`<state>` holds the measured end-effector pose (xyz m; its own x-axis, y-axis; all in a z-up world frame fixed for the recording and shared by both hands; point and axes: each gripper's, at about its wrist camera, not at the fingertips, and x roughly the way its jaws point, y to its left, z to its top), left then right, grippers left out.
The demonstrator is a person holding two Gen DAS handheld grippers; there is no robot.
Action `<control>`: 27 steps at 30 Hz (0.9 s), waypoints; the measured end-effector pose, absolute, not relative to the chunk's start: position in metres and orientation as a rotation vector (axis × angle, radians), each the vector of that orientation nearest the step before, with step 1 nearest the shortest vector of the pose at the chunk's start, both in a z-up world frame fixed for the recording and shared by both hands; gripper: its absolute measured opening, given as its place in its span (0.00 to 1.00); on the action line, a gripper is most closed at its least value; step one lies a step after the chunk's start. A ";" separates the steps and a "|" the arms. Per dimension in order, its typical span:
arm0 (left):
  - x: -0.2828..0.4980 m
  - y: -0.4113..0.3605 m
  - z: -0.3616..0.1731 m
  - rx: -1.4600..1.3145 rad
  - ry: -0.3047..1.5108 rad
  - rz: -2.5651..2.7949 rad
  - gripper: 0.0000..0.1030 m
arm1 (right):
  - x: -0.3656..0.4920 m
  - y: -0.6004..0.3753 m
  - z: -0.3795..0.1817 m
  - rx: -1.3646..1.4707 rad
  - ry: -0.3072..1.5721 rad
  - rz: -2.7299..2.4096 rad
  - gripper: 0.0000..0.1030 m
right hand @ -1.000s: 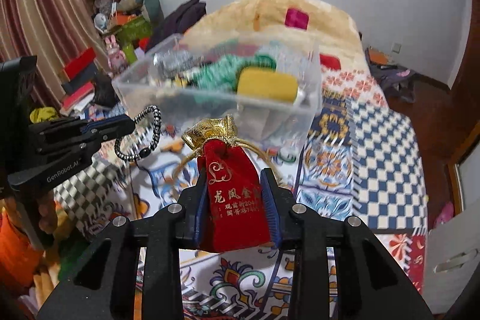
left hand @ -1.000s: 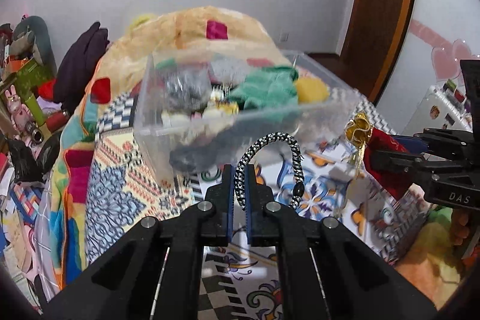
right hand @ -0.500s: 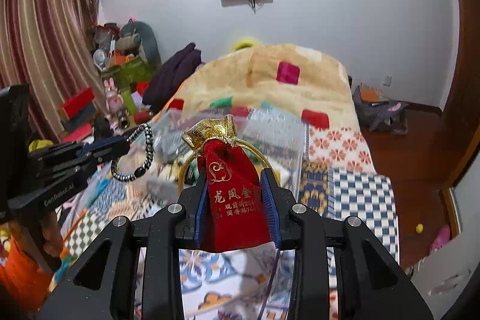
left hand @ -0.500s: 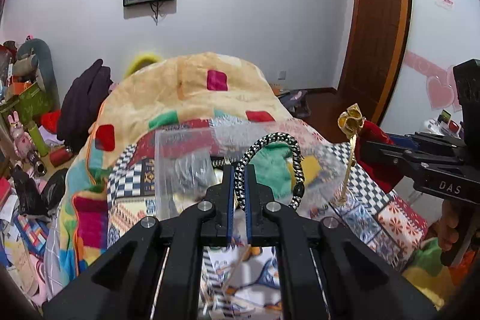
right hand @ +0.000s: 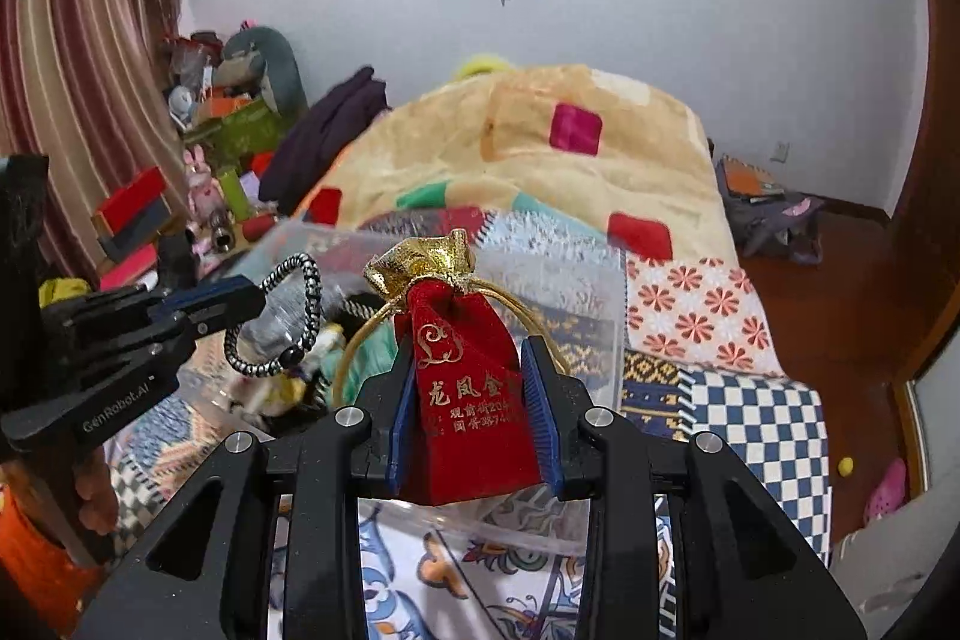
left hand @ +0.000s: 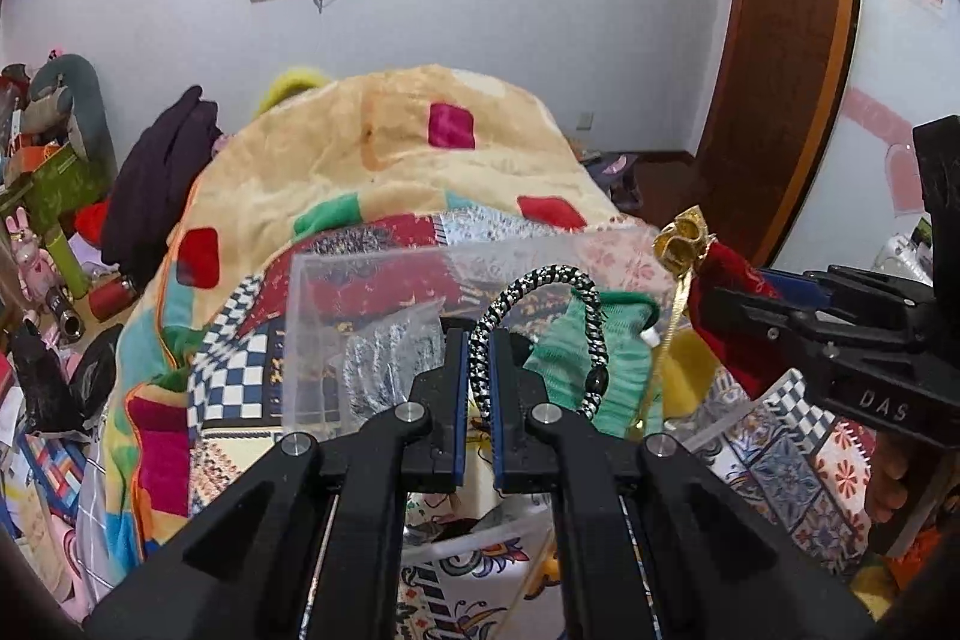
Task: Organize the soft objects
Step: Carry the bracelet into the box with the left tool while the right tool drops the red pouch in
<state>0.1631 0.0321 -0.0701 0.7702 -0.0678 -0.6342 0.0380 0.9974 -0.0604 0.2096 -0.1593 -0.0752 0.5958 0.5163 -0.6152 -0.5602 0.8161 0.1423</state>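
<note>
My left gripper (left hand: 478,340) is shut on a black-and-white braided cord loop (left hand: 543,280), which arcs up and to the right of its tips. My right gripper (right hand: 471,358) is shut on a red velvet pouch (right hand: 465,388) with a gold top and gold drawstring. Both hang over a clear plastic bin (left hand: 318,340) on the bed; inside it lie a green cloth (left hand: 612,334), a yellow item and a silvery bag. In the right wrist view the left gripper (right hand: 255,295) with the cord loop (right hand: 282,322) is at the left. In the left wrist view the right gripper (left hand: 738,295) with the pouch (left hand: 729,280) is at the right.
The bin (right hand: 576,292) rests on a patterned patchwork bedspread (right hand: 750,412). A folded beige blanket (left hand: 390,160) with coloured squares is heaped behind it. Clutter of boxes and toys (right hand: 210,148) lines the left wall. A wooden door (left hand: 786,40) stands at the right.
Both grippers moved forward and slightly up, from in front of the bin to above its near edge. Each keeps its hold, the cord loop in the left, the red pouch in the right.
</note>
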 end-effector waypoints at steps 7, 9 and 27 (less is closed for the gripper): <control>0.169 0.026 -0.087 -0.033 0.736 -0.082 0.05 | 0.214 -0.151 -0.090 -0.115 0.736 0.623 0.43; 0.168 0.024 -0.087 -0.028 0.737 -0.085 0.06 | 0.212 -0.151 -0.090 -0.119 0.740 0.624 0.50; 0.110 0.026 -0.021 -0.076 0.555 -0.104 0.27 | 0.173 -0.174 -0.029 -0.069 0.587 0.655 0.61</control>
